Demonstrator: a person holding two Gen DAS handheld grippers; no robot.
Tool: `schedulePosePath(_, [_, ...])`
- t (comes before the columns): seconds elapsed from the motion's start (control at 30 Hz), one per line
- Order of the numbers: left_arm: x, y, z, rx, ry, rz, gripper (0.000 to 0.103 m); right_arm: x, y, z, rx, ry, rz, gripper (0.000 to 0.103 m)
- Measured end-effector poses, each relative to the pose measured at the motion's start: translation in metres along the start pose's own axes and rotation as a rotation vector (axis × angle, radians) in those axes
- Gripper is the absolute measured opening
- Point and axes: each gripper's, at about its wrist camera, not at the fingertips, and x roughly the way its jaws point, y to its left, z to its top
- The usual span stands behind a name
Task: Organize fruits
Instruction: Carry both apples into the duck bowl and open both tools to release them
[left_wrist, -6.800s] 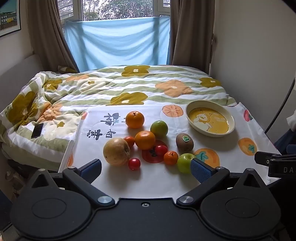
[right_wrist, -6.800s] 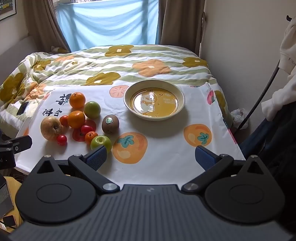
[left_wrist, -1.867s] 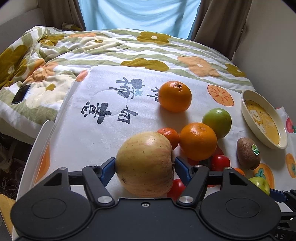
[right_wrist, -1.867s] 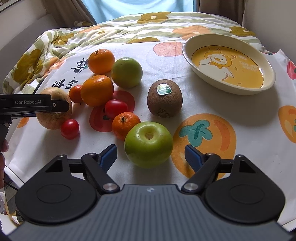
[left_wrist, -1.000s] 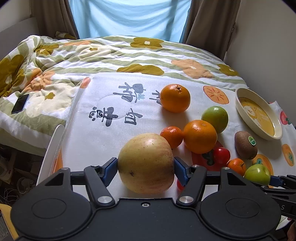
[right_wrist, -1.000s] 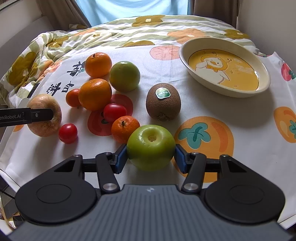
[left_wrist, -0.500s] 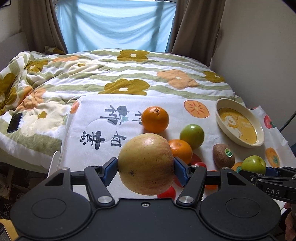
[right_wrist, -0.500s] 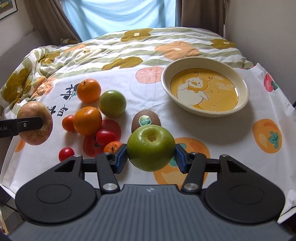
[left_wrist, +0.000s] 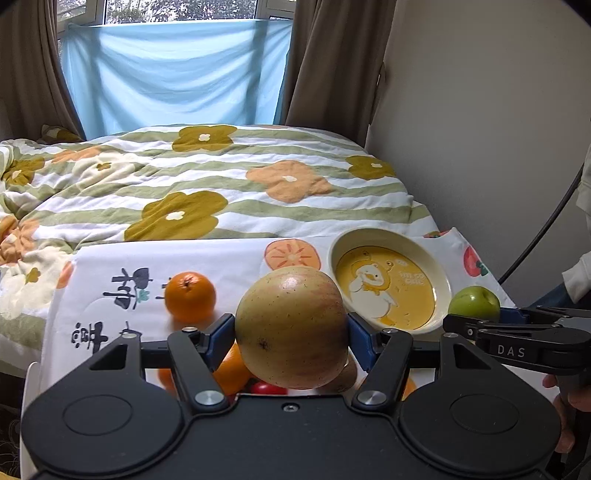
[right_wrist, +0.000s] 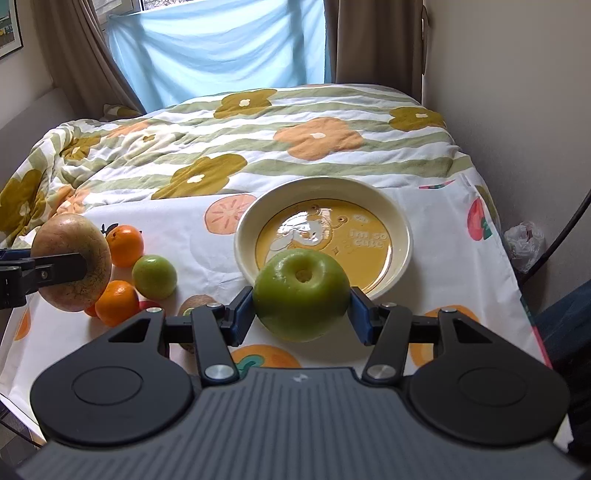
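Both grippers are clenched on fruit, lifted clear of the printed cloth (right_wrist: 192, 236). Left gripper (left_wrist: 291, 334) clamps the big yellow-red apple (left_wrist: 291, 326); right gripper (right_wrist: 302, 308) pinches the smaller green apple (right_wrist: 301, 299), hanging at the near rim of the yellow dish (right_wrist: 400, 225). Round, smooth skins could roll out of the flat pads (right_wrist: 242, 310), and two apples arriving at one dish may knock together.
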Motion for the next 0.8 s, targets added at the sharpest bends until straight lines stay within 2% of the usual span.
schedulePosePath(0.43, [0.087, -0.081, 0.043, -0.011, 0.014, -0.010, 0.069, 0.050, -0.090, 0.056, -0.063, 0.002, 0.045, 0.069])
schedulePosePath(0.8, [0.173, -0.110, 0.066, 0.012, 0.053, 0.008, 0.069, 0.115, -0.121, 0.085, -0.078, 0.034, 0.109, 0.069])
